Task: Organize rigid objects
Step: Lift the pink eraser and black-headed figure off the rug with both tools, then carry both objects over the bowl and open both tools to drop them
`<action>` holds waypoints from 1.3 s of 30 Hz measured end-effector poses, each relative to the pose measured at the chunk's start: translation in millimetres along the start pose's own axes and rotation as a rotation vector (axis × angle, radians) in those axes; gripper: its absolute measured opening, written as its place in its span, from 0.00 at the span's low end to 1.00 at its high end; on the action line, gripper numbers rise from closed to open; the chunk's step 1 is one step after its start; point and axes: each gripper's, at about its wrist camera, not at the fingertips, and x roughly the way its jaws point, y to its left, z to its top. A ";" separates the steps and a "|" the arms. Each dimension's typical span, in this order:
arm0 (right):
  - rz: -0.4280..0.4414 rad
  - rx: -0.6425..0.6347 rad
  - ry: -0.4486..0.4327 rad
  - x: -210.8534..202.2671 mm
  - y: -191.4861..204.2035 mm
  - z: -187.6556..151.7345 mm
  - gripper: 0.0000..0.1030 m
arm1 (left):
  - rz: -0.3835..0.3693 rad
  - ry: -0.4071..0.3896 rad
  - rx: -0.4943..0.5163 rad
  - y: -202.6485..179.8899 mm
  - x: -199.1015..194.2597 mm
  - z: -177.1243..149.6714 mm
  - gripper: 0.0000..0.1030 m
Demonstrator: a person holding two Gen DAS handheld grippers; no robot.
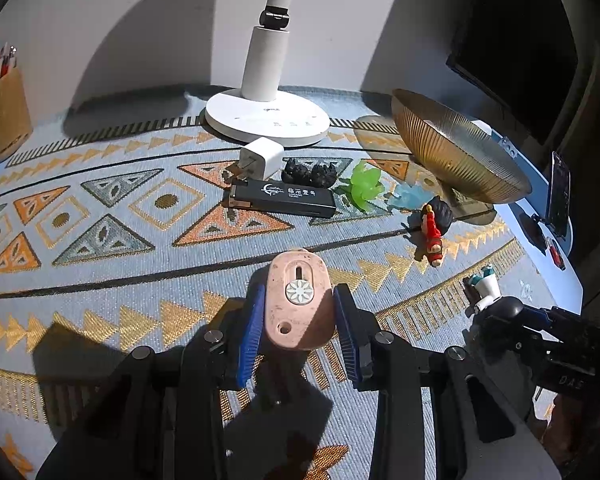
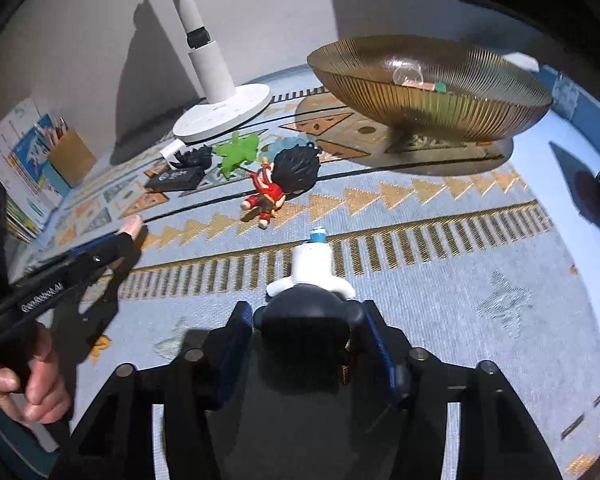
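L tool clamps pink oval plastic cutter w/ white flower dial, lifted off patterned woven mat on counter. R tool pinches dark-haired white-bodied figurine by head, likely bound for ribbed gold glass bowl. Red-suited doll lies loose on mat.

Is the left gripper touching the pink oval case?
Touching. The left wrist view shows the left gripper with both blue pads pressed against the sides of the pink oval case.
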 end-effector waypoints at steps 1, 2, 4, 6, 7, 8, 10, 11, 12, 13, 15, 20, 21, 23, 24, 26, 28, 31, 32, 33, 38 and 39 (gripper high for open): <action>-0.012 -0.016 -0.004 0.1 2.9 -0.9 0.50 | -0.001 0.000 0.000 -0.2 -0.2 0.2 0.31; -0.021 -0.030 -0.006 0.6 5.2 -1.9 0.49 | -0.001 0.000 0.000 -0.2 -0.1 0.3 0.31; -0.044 -0.070 -0.011 0.8 11.7 -4.2 0.44 | 0.000 -0.001 0.001 -0.5 -0.1 0.3 0.31; -0.028 -0.096 -0.009 0.5 17.0 -6.9 0.44 | -0.001 -0.002 0.004 -1.0 -0.1 0.3 0.31; -0.006 -0.096 -0.009 -0.1 17.6 -7.5 0.44 | 0.000 -0.003 0.008 -1.4 0.0 0.3 0.31; 0.020 -0.092 -0.008 -1.1 17.8 -8.1 0.43 | 0.003 -0.005 0.011 -2.2 -0.1 0.1 0.31; 0.088 -0.072 -0.002 -2.7 15.9 -8.0 0.43 | 0.012 -0.013 0.018 -3.8 -1.3 0.0 0.31; 0.121 -0.053 0.000 -3.7 14.0 -7.5 0.43 | 0.016 -0.016 0.021 -4.6 -1.9 0.2 0.31; 0.144 -0.039 -0.001 -5.0 12.2 -6.5 0.43 | 0.024 -0.021 0.025 -5.5 -2.7 0.6 0.31; 0.161 -0.025 -0.006 -7.4 8.9 -5.0 0.43 | 0.034 -0.025 0.030 -7.3 -3.8 1.5 0.31; 0.169 -0.005 -0.032 -16.2 0.0 1.1 0.43 | 0.038 -0.032 0.033 -11.8 -8.1 5.8 0.31; 0.144 0.056 -0.162 -60.1 -43.1 36.1 0.43 | -0.028 -0.131 0.075 -43.6 -41.1 47.4 0.31; 0.131 0.068 -0.196 -69.7 -51.7 44.9 0.43 | -0.043 -0.151 0.088 -52.1 -46.9 57.7 0.31; 0.089 0.096 -0.286 -95.2 -70.1 66.4 0.43 | -0.078 -0.198 0.123 -76.1 -59.2 86.3 0.31; 0.065 0.106 -0.325 -105.9 -76.2 75.1 0.43 | -0.090 -0.211 0.134 -85.3 -61.9 94.6 0.31; 0.004 0.127 -0.408 -128.8 -88.4 94.9 0.43 | -0.118 -0.246 0.162 -109.1 -66.3 118.3 0.31; -0.039 0.149 -0.467 -144.7 -97.1 109.7 0.43 | -0.153 -0.257 0.175 -128.7 -63.8 136.2 0.31; -0.060 0.176 -0.526 -157.9 -108.4 126.2 0.43 | -0.192 -0.257 0.186 -156.0 -48.9 155.6 0.31; -0.071 0.183 -0.531 -157.1 -112.2 130.3 0.43 | -0.204 -0.244 0.186 -163.6 -39.5 160.4 0.31; -0.084 0.190 -0.525 -153.4 -115.0 133.5 0.43 | -0.215 -0.223 0.181 -169.7 -27.5 164.1 0.31; -0.102 0.225 -0.402 -110.8 -133.7 142.1 0.43 | -0.225 -0.079 0.149 -185.3 41.4 163.8 0.31; -0.104 0.229 -0.373 -100.1 -136.8 142.3 0.43 | -0.225 -0.057 0.143 -186.6 51.6 161.1 0.31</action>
